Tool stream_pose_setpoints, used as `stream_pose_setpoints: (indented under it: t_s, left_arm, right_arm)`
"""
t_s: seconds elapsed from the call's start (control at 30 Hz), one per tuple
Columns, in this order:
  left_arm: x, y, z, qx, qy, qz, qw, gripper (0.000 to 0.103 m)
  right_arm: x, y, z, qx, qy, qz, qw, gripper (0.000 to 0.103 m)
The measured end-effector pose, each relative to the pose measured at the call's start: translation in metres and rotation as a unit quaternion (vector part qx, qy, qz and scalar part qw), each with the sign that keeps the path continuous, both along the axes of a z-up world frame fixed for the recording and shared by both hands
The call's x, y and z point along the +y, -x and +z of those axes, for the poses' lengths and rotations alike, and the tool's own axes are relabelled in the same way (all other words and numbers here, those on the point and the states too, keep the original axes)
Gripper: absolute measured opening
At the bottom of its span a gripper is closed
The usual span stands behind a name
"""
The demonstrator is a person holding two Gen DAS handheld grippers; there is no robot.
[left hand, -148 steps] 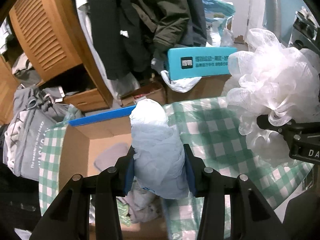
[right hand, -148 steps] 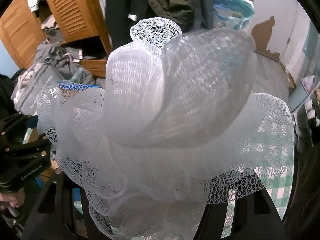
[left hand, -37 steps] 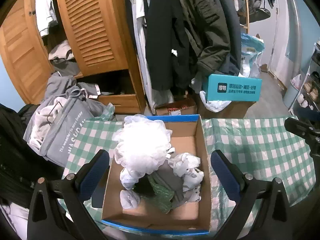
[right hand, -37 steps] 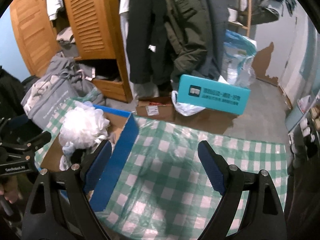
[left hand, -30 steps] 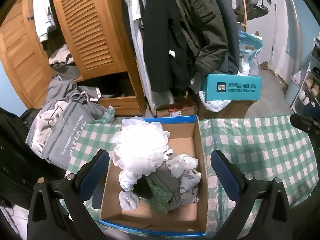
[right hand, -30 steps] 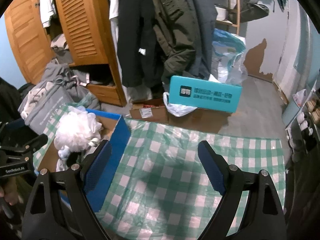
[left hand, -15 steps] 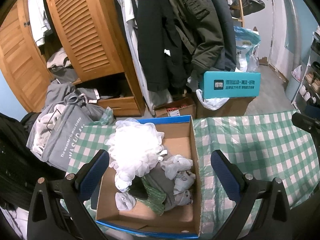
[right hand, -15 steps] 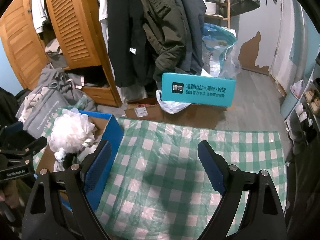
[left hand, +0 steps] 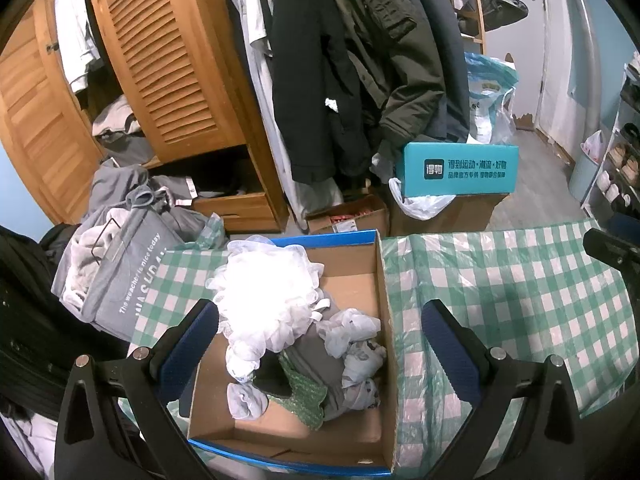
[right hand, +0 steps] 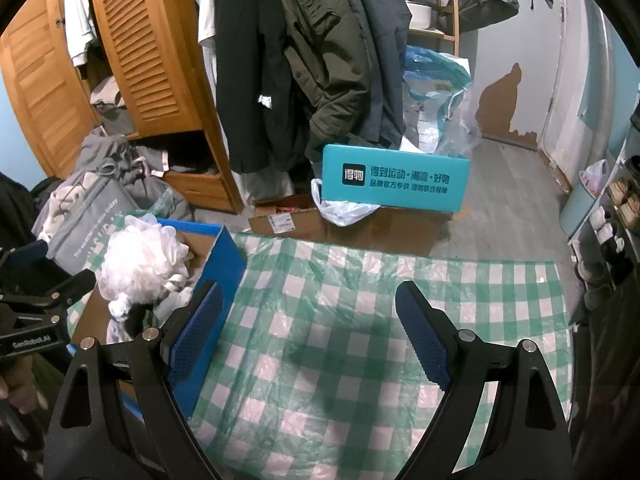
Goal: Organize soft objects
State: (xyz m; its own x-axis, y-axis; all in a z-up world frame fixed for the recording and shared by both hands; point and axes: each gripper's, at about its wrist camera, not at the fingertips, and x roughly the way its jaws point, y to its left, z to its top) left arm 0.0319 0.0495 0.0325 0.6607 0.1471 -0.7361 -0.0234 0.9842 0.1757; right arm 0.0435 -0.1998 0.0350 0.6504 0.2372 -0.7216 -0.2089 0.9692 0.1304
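Both claws [left hand: 320, 344] [right hand: 306, 320] spread, empty; box [left hand: 382, 300] at left table edge; checked cloth [right hand: 360, 340] bare.

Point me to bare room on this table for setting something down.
Free: the checked tablecloth right of the blue cardboard box, out to the table's right edge, bare between the open right gripper fingers. Inside the box, only the near strip of floor is bare. Crowded: the mesh sponge and bundled cloths fill the rest.
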Motion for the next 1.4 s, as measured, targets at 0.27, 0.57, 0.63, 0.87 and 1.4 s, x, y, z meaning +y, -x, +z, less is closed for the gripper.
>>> stream_pose_setpoints:
  t_s: [0.27,0.57,0.63,0.87,1.4]
  left_arm:
    - [-0.0015,0.0008,-0.0012,-0.001,0.000,0.000,1.0000,0.102]
    - [-0.0015,0.0011,-0.0015,0.002,0.002,0.000,1.0000,0.102]
    - [-0.0012,0.0013,-0.0007,0.003,0.003,0.000,1.0000,0.102]
    - [-0.0033,0.0014,-0.0028,0.001,0.000,-0.001,1.0000,0.102]
    - [-0.0039,0.0011,-0.0020,0.002,0.000,0.000,1.0000,0.102]
  right_arm:
    - [-0.0010,0.0004,0.0007,0.003,0.001,0.001,1.000,0.087]
    - [-0.0021,0.0006,0.0004,0.003,0.002,0.002,1.000,0.087]
    - [-0.0020,0.0007,0.0004,0.004,0.002,0.002,1.000,0.087]
    - [-0.0041,0.0015,-0.0003,0.004,0.002,0.002,1.000,0.087]
    - [-0.0047,0.0008,0.0001,0.005,0.002,0.002,1.000,0.087]
